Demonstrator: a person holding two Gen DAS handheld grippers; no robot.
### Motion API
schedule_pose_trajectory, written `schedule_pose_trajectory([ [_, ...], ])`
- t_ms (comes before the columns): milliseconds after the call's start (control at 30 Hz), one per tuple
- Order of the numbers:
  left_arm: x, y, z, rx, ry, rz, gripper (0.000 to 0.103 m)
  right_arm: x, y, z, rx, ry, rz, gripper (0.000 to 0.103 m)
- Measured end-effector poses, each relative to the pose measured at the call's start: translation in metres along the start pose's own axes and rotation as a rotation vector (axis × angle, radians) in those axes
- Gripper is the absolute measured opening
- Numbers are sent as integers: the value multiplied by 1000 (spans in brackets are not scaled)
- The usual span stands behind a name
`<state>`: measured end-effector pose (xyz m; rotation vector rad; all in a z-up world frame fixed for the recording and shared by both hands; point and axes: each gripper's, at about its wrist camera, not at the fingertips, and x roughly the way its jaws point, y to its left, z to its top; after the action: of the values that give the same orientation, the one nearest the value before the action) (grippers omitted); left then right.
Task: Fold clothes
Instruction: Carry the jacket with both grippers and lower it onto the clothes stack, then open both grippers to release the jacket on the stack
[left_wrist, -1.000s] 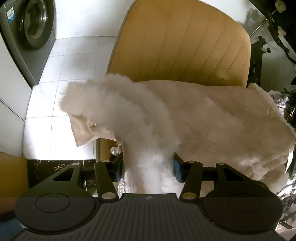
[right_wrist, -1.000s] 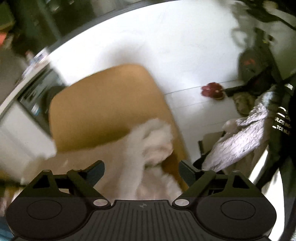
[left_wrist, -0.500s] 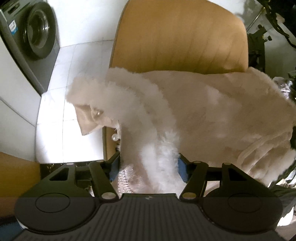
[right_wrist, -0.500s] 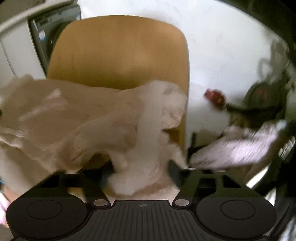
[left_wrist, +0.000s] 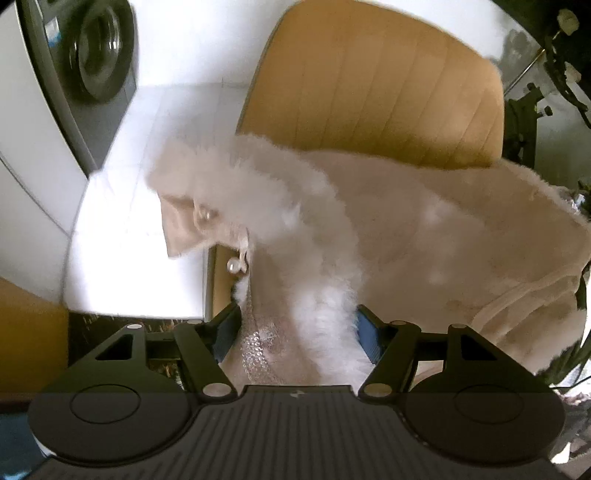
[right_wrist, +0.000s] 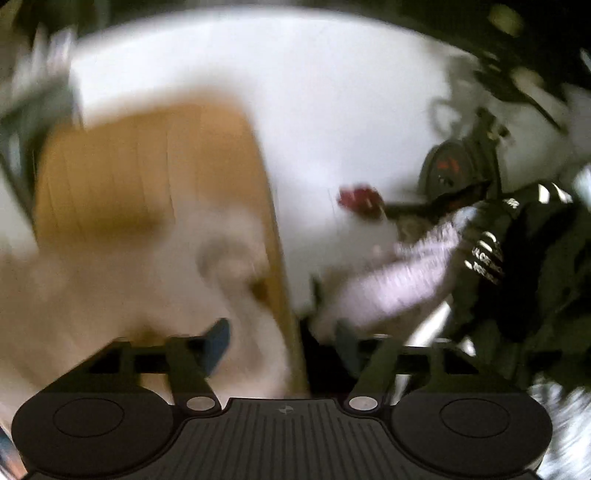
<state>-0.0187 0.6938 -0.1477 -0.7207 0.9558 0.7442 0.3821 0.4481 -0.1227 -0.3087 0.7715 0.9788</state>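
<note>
Fluffy cream coat (left_wrist: 424, 221) lies across the tan chair (left_wrist: 376, 85). The left tool (left_wrist: 295, 325) is opening around its furry trim; the right tool (right_wrist: 280, 339) is opening too, gripping nothing. The loose coat could slide off.

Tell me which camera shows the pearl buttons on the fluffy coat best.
The left wrist view. There the pearl buttons hang sharp and close at the edge of the coat, beside its white fur trim. The right wrist view is badly motion-blurred: it shows the coat only as a pale smear on the chair, with no buttons distinguishable.
</note>
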Motion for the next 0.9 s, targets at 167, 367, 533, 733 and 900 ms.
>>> schedule_pose_trajectory([
  [167,-22,-16,4,-5,-132,20,76,14,34,18,-70,-57,57,91],
  [367,-1,-25,-5,39,-69,61,84,58,28,-13,16,101,-11,91],
  [533,27,-15,-26,2,17,93,94,72,22,-57,44,192,-45,97],
  [733,47,-7,-33,-47,47,111,103,82,25,-81,90,225,-62,101],
  [900,59,-4,-35,-69,59,103,103,87,27,-77,53,234,-57,101],
])
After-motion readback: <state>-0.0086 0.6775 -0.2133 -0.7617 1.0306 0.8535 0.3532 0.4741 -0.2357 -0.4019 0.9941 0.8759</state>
